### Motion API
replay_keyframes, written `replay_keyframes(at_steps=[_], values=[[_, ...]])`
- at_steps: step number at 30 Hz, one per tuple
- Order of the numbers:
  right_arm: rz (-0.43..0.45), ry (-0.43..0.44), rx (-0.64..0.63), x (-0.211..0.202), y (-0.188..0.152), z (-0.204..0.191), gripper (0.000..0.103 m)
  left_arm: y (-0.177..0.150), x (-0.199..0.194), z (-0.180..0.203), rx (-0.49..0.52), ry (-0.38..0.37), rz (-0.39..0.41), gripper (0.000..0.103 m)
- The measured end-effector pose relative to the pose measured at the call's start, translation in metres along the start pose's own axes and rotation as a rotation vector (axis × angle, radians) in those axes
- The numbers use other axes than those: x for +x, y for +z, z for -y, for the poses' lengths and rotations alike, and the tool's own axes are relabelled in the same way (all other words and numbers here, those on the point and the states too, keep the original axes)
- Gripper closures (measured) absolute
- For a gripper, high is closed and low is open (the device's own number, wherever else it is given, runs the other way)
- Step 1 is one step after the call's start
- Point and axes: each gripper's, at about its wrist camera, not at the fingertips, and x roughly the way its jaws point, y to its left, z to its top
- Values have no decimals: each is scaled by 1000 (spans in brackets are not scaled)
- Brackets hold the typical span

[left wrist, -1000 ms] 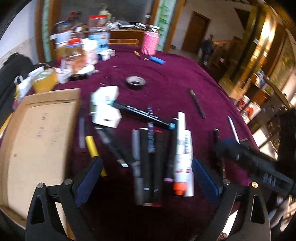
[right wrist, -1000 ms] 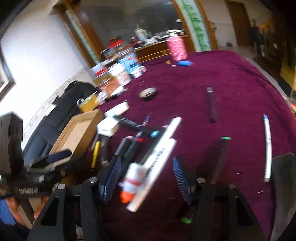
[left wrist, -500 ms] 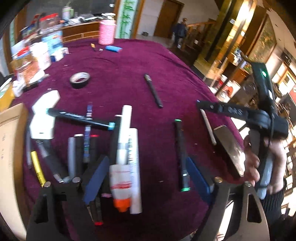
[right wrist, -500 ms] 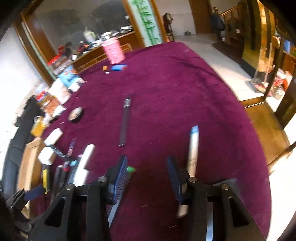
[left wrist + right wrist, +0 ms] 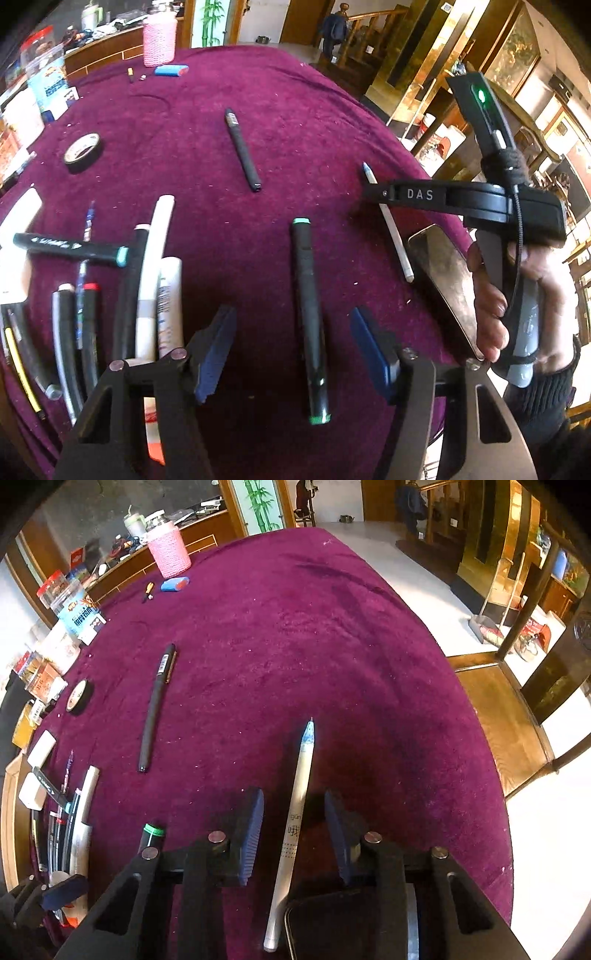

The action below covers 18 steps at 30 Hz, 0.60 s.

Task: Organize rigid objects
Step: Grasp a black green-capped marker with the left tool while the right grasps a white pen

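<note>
In the left wrist view my left gripper [image 5: 295, 350] points down at the purple tablecloth [image 5: 295, 122]. Its jaws are closing around a black marker with green ends [image 5: 308, 314], and the pads stand clear of it on both sides. In the right wrist view my right gripper [image 5: 295, 834] straddles a white pen with a blue tip [image 5: 301, 801]. Its jaws are closing too, with a gap at each pad. The same white pen [image 5: 388, 221] lies under the right gripper's body [image 5: 480, 206], which a hand [image 5: 524, 295] holds.
A pile of markers and pens [image 5: 147, 280] lies at the left. A lone black pen [image 5: 155, 709], a tape roll [image 5: 79, 698], a pink container [image 5: 168, 552] and a blue object [image 5: 175, 583] sit farther back. The table's rounded edge [image 5: 491, 775] drops to the floor at the right.
Both grippers swung right, away from the marker pile, and sank a little. Their jaws narrowed. The left now straddles the green-ended marker, the right the white pen.
</note>
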Motion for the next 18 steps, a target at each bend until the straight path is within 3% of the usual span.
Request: replay_keyframes(at_steps=[5, 7, 11, 14, 18], values=[[16, -64, -38, 2, -4, -7, 82, 2, 23, 13, 31, 14, -44, 59], [20, -90, -47, 0, -5, -8, 89, 1, 24, 14, 40, 37, -26, 63], [33, -115, -69, -1, -9, -11, 92, 1, 26, 11, 32, 93, -3, 89], [36, -117, -84, -3, -10, -17, 95, 0, 25, 3, 7, 72, 10, 89], [58, -19, -83, -15, -13, -29, 96, -6, 9, -14, -65, 6, 49, 89]])
